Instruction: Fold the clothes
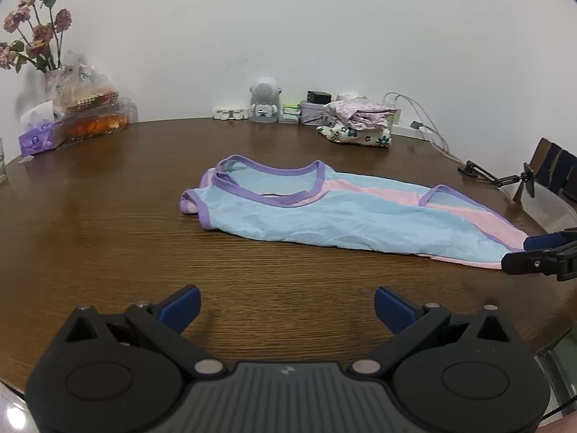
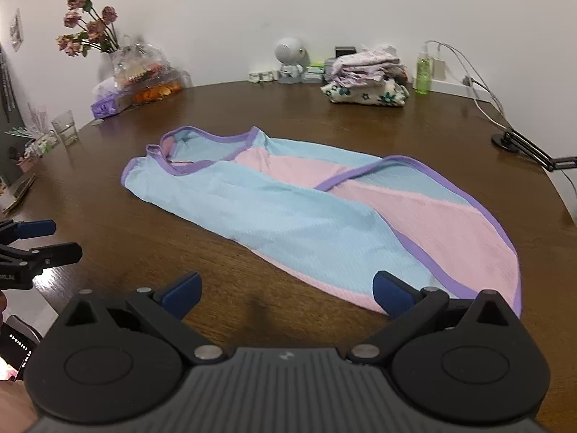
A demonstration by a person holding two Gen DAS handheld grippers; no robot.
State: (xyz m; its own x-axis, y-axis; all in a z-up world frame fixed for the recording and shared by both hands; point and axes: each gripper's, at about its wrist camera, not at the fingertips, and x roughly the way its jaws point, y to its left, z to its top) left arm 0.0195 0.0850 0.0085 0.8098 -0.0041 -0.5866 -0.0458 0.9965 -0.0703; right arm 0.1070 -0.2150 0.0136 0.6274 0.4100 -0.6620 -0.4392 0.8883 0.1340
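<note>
So you're early: the blue-and-pink garment (image 2: 317, 213) lies spread on the counter (image 2: 216, 281), lengthwise halves partly overlapped and wrinkled, no neat fold made. Your right gripper (image 2: 286, 290) is wide and holding nothing, its hem corner right at the right-hand fingertip. Your left gripper (image 1: 286, 303) is also wide and empty, garment ahead and to its right, apart. A folded stack (image 2: 368, 79) sits far ahead. Still left, judging by this: grab, fold, flatten.
</note>
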